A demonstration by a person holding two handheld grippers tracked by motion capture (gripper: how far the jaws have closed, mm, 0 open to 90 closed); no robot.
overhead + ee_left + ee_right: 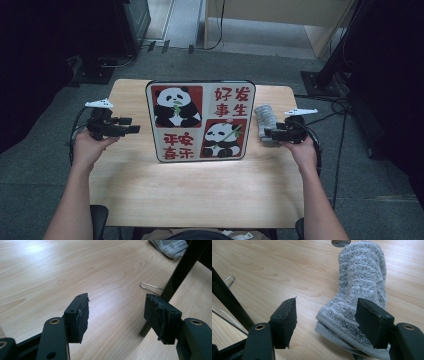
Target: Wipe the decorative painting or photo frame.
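From the high view I see my left hand-held gripper (pixel 134 129) above the left part of the tabletop (pixel 200 195), pointing toward the panda board (pixel 200 121) that stands at the centre. Its jaws are spread wide, with nothing between them but bare wood in the left gripper view. In that view a wire stand foot (pixel 150 286) rests on the wood beside the board's dark edge (pixel 176 275).

My right hand-held gripper (pixel 268 134) sits at the right side of the board, aimed at the folded grey towel (pixel 265 120). Its jaws are also spread. In the right gripper view the grey towel (pixel 359 292) lies flat on the tabletop, just ahead of the jaws, with its near end under the right-hand jaw. I cannot tell whether that pad touches the cloth. The towel lies just beside the board's right edge.
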